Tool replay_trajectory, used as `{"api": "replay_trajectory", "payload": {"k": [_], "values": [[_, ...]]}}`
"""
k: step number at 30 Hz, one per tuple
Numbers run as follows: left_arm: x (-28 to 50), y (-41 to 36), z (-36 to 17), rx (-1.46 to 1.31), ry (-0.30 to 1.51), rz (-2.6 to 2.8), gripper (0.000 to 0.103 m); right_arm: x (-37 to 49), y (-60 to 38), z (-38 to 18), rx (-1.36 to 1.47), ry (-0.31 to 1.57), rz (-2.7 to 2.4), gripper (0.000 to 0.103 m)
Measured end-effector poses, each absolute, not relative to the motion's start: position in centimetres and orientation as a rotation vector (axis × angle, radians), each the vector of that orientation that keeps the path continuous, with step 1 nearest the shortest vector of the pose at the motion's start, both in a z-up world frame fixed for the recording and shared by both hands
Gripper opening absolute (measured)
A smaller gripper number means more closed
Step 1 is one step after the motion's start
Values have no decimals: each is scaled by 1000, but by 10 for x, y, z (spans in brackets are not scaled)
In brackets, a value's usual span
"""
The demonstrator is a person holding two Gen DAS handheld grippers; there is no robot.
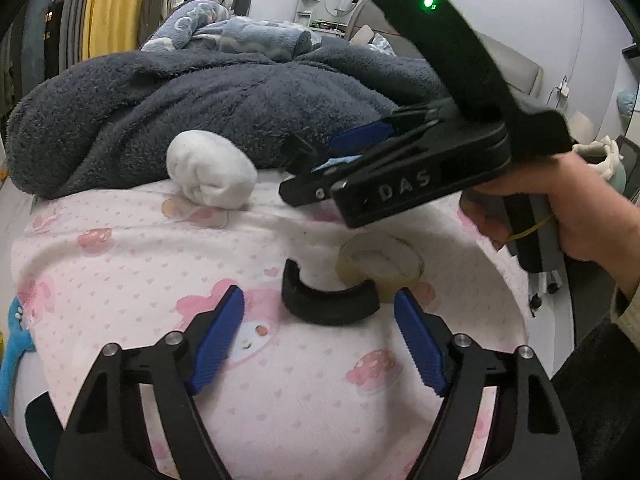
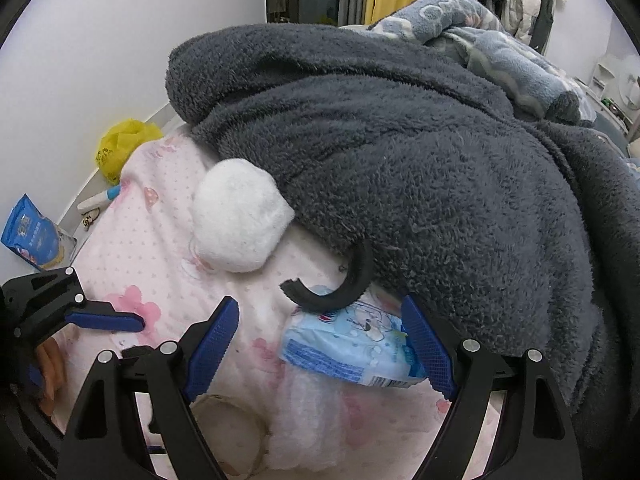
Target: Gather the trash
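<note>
On the pink patterned bed sheet (image 1: 120, 280) lie a black curved plastic piece (image 1: 326, 304), a round cream tape roll (image 1: 380, 264) and a white balled sock (image 1: 210, 168). My left gripper (image 1: 320, 344) is open just in front of the black piece and the roll. My right gripper (image 2: 320, 344) is open around a light blue tissue packet (image 2: 352, 348); the black curved piece (image 2: 340, 284) lies on the packet's far edge. The white sock (image 2: 240, 216) sits beyond. The right gripper also shows in the left wrist view (image 1: 320, 168), hand-held over the bed.
A dark grey fleece blanket (image 2: 400, 140) is heaped across the bed, with a blue patterned blanket (image 1: 240, 36) behind. A yellow bag (image 2: 120, 144) and a blue packet (image 2: 32, 232) lie by the wall on the left. The left gripper (image 2: 104, 320) shows at the right wrist view's left edge.
</note>
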State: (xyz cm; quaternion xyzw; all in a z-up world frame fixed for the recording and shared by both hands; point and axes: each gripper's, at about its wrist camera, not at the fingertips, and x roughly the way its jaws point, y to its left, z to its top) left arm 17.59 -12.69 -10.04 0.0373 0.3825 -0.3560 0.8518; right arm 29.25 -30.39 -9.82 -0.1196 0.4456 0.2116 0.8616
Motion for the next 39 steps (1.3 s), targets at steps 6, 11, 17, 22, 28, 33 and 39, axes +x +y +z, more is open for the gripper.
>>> {"api": "replay_trajectory", "payload": {"k": [6, 11, 17, 22, 28, 33, 39], "values": [[181, -133, -104, 50, 822, -774, 63, 300, -310, -104, -226, 944, 453, 84], [181, -132, -106, 23, 835, -793, 54, 308, -311, -105, -193, 951, 459, 84], [179, -128, -105, 6, 835, -794, 48, 316, -304, -108, -196, 968, 453, 67], [177, -129, -104, 10, 832, -794, 46, 318, -305, -110, -175, 986, 451, 50], [179, -125, -97, 9, 819, -777, 46, 316, -296, -104, -189, 974, 453, 44], [178, -115, -88, -19, 803, -742, 46, 315, -294, -96, -181, 957, 442, 44], [178, -103, -75, -49, 783, -699, 46, 310, -293, -90, -182, 943, 424, 43]]}}
